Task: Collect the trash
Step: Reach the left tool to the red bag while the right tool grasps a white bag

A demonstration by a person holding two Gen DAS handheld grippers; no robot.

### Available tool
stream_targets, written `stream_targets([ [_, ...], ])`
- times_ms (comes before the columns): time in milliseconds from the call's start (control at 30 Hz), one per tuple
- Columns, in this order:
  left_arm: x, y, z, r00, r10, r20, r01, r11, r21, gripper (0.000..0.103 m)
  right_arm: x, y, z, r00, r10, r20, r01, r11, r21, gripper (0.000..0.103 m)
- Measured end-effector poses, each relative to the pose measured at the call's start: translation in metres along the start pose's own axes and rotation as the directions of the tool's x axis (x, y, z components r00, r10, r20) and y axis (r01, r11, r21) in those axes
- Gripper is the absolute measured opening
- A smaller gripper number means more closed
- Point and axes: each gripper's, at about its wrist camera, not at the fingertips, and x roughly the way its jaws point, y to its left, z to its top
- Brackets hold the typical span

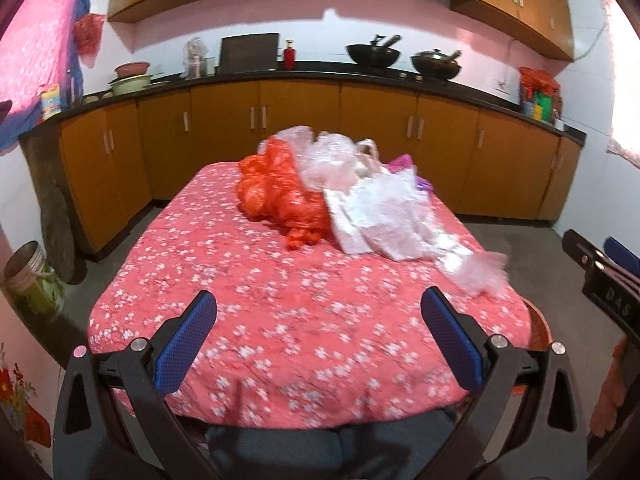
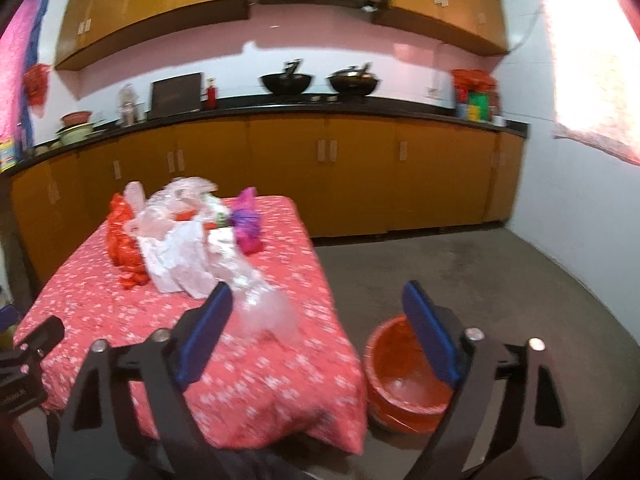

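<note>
In a kitchen with brown cupboards, a tabletop (image 1: 280, 320) wears a pink flowery cloth. The trash sits at its far end: an orange plastic bag (image 1: 280, 196), touching a heap of clear and white plastic bags (image 1: 380, 208), with a purple wrapper (image 2: 248, 224) just beside them. The left hand-held gripper (image 1: 318, 334) has its jaws apart, holding nothing. The right hand-held gripper (image 2: 316, 336) is apart too, empty, near the clear bag's end. Thin bags could slip or drag the heap off. On the floor beside the table, an orange bucket (image 2: 384, 344) holds what looks like clear plastic.
</note>
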Motion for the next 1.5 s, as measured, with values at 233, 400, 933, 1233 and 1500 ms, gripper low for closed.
stream_targets([
  [233, 0.028, 0.036, 0.022, 0.996, 0.08, 0.046, -0.079, 0.997, -0.024, 0.101, 0.063, 0.044, 0.032, 0.985, 0.167, -0.052, -0.167, 0.986, -0.015, 0.066],
  [400, 0.056, 0.06, 0.042, 0.991, 0.116, 0.07, -0.114, 0.993, -0.033, 0.1, 0.11, 0.076, 0.052, 0.967, 0.237, -0.089, -0.24, 0.971, -0.019, 0.062],
  [933, 0.119, 0.08, 0.073, 0.992, 0.095, 0.083, -0.09, 0.994, -0.054, 0.101, 0.198, 0.112, 0.056, 0.936, 0.279, -0.216, -0.291, 0.956, -0.028, 0.024],
  [1233, 0.146, 0.071, 0.099, 0.997, 0.055, 0.061, -0.052, 0.997, -0.064, 0.083, 0.192, 0.105, 0.061, 0.947, 0.274, -0.166, -0.279, 0.96, -0.008, 0.003],
  [1500, 0.181, 0.064, 0.109, 0.999, 0.021, -0.044, -0.024, 0.997, -0.078, 0.058, 0.191, 0.102, 0.06, 0.946, 0.278, -0.167, -0.283, 0.959, -0.01, 0.002],
])
